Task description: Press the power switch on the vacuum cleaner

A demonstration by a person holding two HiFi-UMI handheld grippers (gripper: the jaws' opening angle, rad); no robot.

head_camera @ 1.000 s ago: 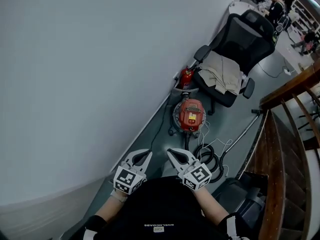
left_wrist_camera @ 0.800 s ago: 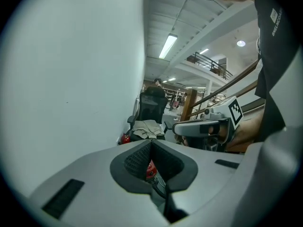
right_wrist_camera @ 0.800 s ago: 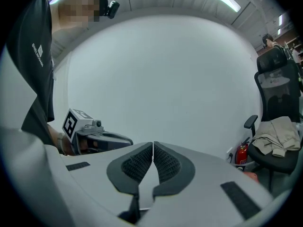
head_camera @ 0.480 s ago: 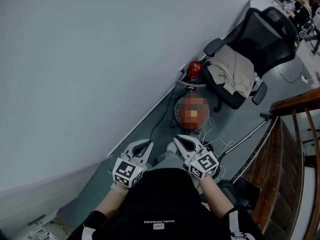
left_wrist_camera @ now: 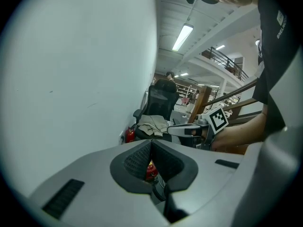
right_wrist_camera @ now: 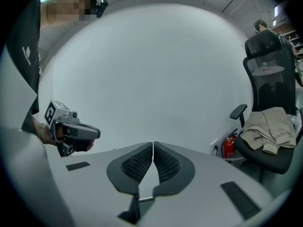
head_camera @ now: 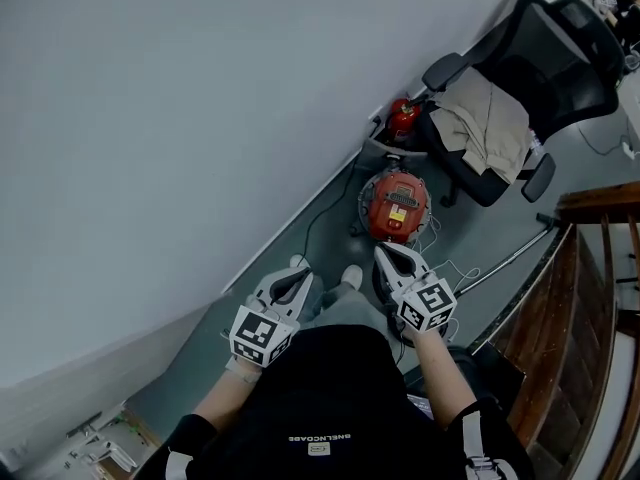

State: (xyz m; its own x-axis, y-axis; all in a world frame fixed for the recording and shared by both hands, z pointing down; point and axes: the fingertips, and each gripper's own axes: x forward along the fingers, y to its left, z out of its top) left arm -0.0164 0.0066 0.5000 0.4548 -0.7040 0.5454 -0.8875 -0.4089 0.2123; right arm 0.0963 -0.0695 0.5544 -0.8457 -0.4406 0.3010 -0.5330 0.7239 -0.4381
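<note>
The vacuum cleaner (head_camera: 398, 206) is a round red canister with a yellow label on its lid, standing on the grey floor by the wall. I cannot make out its power switch. My right gripper (head_camera: 386, 253) is shut and empty, its tip just short of the canister's near side. My left gripper (head_camera: 298, 274) is also shut and empty, further left near the wall. A sliver of the red canister (left_wrist_camera: 150, 170) shows through the gap behind the left gripper's closed tips (left_wrist_camera: 151, 143). The right gripper view faces the bare wall, with the jaws (right_wrist_camera: 153, 145) closed.
A red fire extinguisher (head_camera: 403, 118) stands behind the vacuum, with a black office chair (head_camera: 520, 78) draped in beige cloth beside it. A metal wand (head_camera: 505, 256) and thin cables lie on the floor to the right. A wooden stair railing (head_camera: 585, 278) borders the right side.
The person has stepped closer to the vacuum cleaner. The right gripper has moved forward and now sits near the canister. The left gripper stays back. Both stay shut.
</note>
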